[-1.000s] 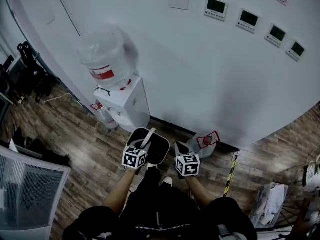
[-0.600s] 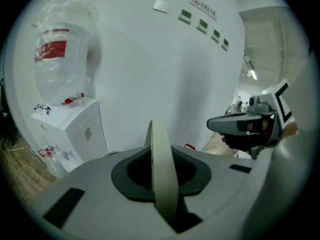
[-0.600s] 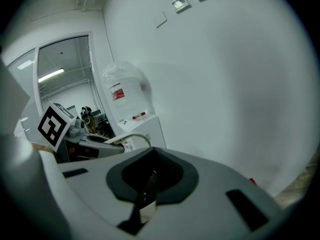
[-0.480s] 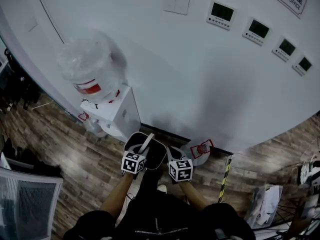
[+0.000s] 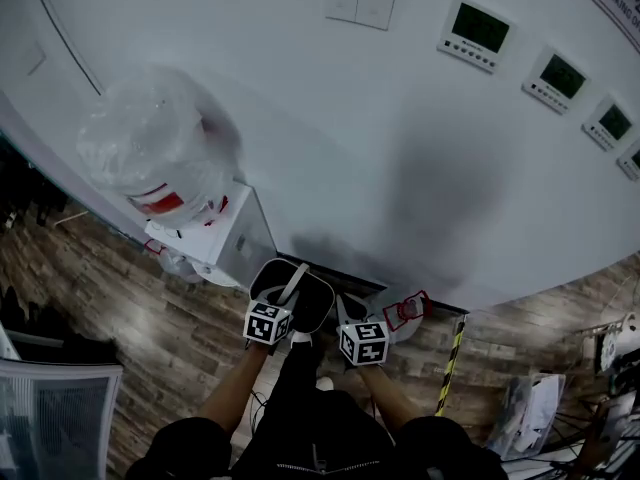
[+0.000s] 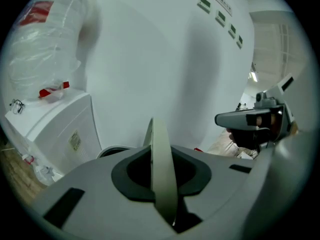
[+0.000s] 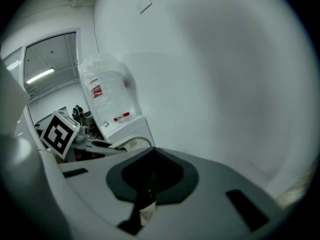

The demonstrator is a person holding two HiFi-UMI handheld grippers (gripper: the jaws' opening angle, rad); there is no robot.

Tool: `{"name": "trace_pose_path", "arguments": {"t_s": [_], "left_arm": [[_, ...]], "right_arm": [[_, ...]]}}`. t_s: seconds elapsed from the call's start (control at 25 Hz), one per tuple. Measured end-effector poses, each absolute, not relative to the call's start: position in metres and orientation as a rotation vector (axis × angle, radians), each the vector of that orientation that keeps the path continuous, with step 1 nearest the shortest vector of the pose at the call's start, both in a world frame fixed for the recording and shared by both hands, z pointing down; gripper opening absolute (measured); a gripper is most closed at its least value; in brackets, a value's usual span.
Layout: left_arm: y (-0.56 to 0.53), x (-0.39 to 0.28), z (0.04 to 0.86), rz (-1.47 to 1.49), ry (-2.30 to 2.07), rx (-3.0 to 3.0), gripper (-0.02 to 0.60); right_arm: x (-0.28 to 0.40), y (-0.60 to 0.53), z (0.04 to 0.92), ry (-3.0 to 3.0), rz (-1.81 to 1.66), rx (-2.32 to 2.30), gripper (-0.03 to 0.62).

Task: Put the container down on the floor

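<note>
The container point(image 5: 312, 303) is a dark round bucket with a pale bail handle point(image 5: 293, 280). It hangs in front of me, near the foot of the white wall. My left gripper point(image 5: 286, 295) is shut on that handle, which shows as a pale strip point(image 6: 161, 169) running between its jaws point(image 6: 163, 189). The bucket's rim point(image 6: 111, 151) peeks over the jaw on the left. My right gripper point(image 5: 350, 306) is beside the bucket on its right, with its jaws together point(image 7: 149, 184) and nothing in them that I can make out.
A white water dispenser point(image 5: 222, 236) carrying a plastic-wrapped bottle point(image 5: 150, 153) stands at the left against the wall. A clear bottle with a red handle point(image 5: 408, 308) lies on the wood floor at the right, by a yellow-black striped post point(image 5: 450, 360). A mesh chair point(image 5: 50, 418) is at the lower left.
The wall and dispenser have come closer and slid left in the head view. The bucket still hangs from my left gripper, and both grippers keep the same place in front of me.
</note>
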State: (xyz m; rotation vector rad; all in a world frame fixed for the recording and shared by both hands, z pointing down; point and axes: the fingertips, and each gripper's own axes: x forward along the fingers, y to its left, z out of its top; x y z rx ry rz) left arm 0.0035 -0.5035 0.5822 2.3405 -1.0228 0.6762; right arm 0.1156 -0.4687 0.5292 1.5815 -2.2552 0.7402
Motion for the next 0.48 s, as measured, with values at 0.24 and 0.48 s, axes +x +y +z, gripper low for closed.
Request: {"name": "trace_pose_path", "arguments": {"t_s": [0.24,0.48], "left_arm": [[-0.533,0.0,0.608,0.668,-1.044,2.336,0.067],[-0.56,-0.004,0.637,0.662,-1.054,2.322,0.067]], "right_arm": [[0.117,-0.48,0.559,-2.24,0.777,1.584,0.011],[0.111,-0.488,0.601,-2.227,0.806,1.565,0.011]]}}
